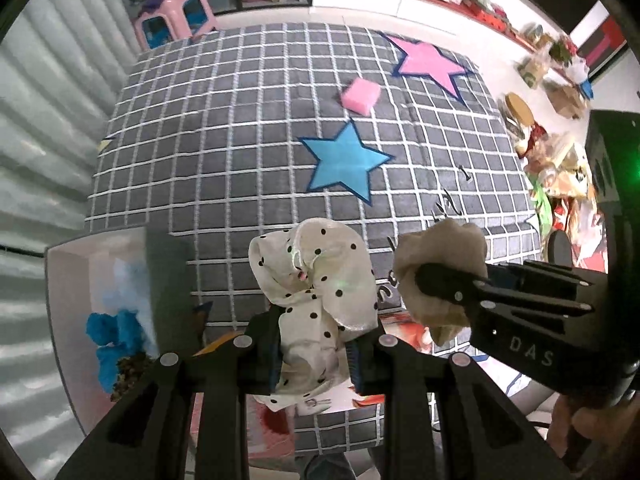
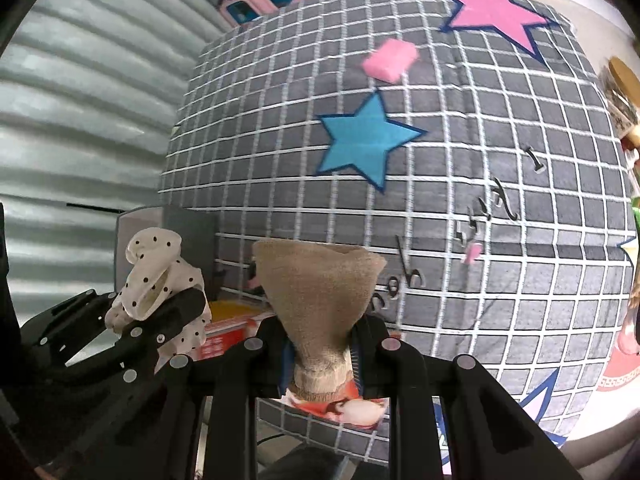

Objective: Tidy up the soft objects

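Note:
My left gripper (image 1: 314, 354) is shut on a white scrunchie with black dots (image 1: 316, 280), held above the grey checked mat (image 1: 224, 152); the same scrunchie (image 2: 158, 288) shows at the left of the right wrist view. My right gripper (image 2: 320, 360) is shut on a beige sock (image 2: 320, 292), pinched at its narrow part so the cloth flares upward. In the left wrist view that sock (image 1: 436, 256) is a crumpled lump in the right gripper, just right of the scrunchie. A pink sponge block (image 1: 360, 95) (image 2: 390, 59) lies far off on the mat between the two stars.
A white bin (image 1: 80, 264) at the lower left holds blue soft pieces (image 1: 114, 340). The mat carries a blue star (image 1: 344, 160) and a pink star (image 1: 432, 62). A pink stool (image 1: 174, 16) stands at the back, cluttered shelves (image 1: 552, 92) run along the right, and a corrugated wall (image 2: 80, 80) is at the left.

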`<state>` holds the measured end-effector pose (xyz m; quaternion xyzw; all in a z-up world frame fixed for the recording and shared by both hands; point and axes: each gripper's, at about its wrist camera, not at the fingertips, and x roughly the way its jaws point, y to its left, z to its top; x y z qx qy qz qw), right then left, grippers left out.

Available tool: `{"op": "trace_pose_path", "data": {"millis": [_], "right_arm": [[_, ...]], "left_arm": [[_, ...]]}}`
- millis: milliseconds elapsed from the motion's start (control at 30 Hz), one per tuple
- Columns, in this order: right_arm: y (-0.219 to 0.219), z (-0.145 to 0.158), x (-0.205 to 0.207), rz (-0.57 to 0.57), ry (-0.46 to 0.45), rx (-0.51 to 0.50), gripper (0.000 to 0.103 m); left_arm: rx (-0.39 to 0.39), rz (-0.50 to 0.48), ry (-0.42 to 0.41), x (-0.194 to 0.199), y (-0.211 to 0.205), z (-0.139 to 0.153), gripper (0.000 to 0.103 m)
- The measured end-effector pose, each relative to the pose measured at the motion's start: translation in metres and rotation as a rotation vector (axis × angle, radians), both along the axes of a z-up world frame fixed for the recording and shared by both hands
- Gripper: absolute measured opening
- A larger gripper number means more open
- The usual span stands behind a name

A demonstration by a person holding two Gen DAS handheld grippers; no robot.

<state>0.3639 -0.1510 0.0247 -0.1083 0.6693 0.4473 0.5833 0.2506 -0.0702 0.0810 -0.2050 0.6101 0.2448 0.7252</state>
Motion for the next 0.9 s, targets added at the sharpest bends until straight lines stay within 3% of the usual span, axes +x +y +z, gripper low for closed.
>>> {"op": "trace_pose_path", "data": {"millis": [367, 900], "right_arm": [[0.022, 0.038, -0.052, 0.093, -0.031, 0.051, 0.024], [0.039, 0.057, -0.135, 0.224, -0.048, 0.054, 0.024]], "left_arm": [[0.023, 0.095, -0.043, -0.060, 0.021, 0.021, 0.028], [0.010, 0.226, -0.063, -0.154, 0.038, 0.024, 0.028]]}}
